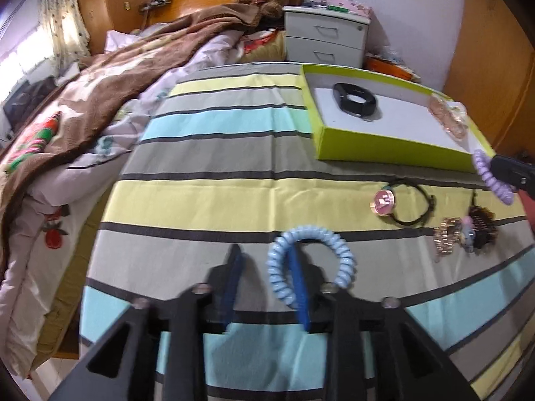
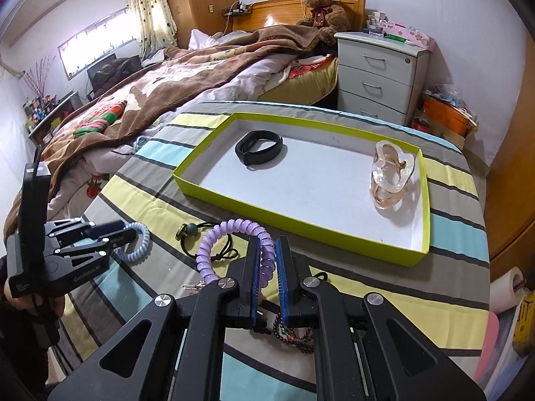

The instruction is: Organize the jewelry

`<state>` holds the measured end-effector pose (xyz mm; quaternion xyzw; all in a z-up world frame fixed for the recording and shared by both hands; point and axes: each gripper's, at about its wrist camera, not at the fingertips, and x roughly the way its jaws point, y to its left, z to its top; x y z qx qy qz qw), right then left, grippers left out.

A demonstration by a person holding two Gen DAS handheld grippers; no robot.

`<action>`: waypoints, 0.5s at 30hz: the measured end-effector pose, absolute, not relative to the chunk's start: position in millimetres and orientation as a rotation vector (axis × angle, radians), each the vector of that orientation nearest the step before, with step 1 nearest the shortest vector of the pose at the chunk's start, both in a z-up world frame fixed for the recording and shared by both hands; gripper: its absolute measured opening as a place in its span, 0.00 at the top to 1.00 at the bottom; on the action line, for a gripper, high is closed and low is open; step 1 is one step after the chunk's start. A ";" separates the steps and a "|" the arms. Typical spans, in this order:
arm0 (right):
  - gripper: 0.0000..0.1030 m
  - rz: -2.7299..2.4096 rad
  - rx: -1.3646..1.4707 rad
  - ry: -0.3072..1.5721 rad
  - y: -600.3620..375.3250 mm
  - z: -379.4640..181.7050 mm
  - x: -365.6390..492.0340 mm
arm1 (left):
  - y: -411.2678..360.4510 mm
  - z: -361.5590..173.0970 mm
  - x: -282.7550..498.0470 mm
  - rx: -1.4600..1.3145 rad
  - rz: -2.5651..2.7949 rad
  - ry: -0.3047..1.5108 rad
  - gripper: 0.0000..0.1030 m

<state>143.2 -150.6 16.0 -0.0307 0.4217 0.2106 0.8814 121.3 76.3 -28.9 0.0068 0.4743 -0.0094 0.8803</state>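
Observation:
A green-walled box lid lies on the striped cloth. It holds a black band and a clear amber hair claw. My right gripper is shut on a purple coil hair tie, also seen in the left wrist view, just short of the box's near wall. My left gripper is open, with a light blue coil hair tie looped over its right finger.
A pink-faced watch on a black cord, a gold bracelet and a dark hair clip lie on the cloth. A bead bracelet lies under my right gripper. The bed and a nightstand stand behind.

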 end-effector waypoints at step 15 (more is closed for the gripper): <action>0.90 0.393 -0.054 0.846 -159.4 31.8 159.3 | 69.6 14.2 129.0 -0.029 -0.084 0.905 0.91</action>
